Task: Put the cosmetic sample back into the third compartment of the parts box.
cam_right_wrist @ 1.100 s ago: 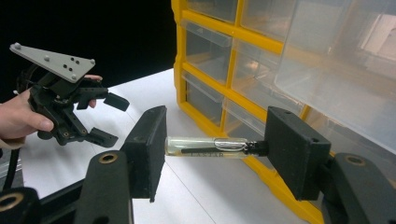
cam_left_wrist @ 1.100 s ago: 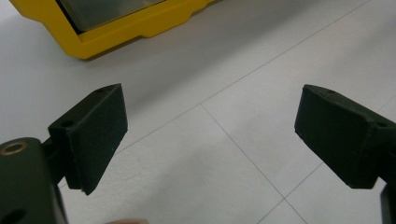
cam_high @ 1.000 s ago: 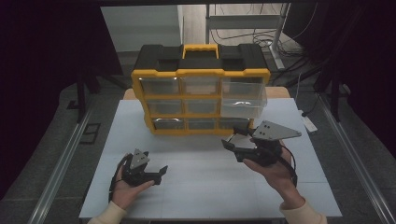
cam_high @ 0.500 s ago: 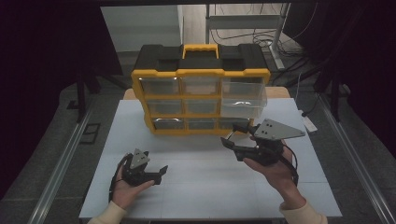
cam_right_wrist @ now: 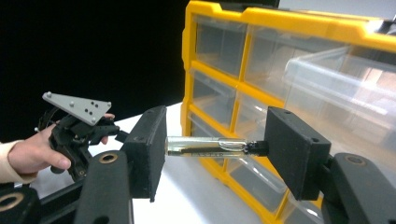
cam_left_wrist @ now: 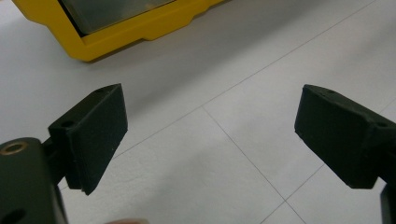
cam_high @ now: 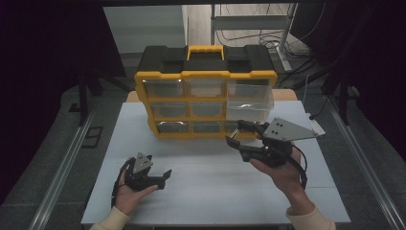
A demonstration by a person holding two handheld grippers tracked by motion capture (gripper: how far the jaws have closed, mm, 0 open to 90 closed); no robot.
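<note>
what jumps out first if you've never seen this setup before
The yellow and black drawer cabinet at the far side of the white table catches the eye first, with its upper right clear drawer pulled out. Next is the right claw, shut end to end on a small glass vial just in front of the cabinet. The left claw rests open over bare table nearer the person.

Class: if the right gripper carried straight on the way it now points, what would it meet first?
Probably the yellow organiser: the right gripper, holding a vial, faces its drawers, though depth is unclear.
</note>
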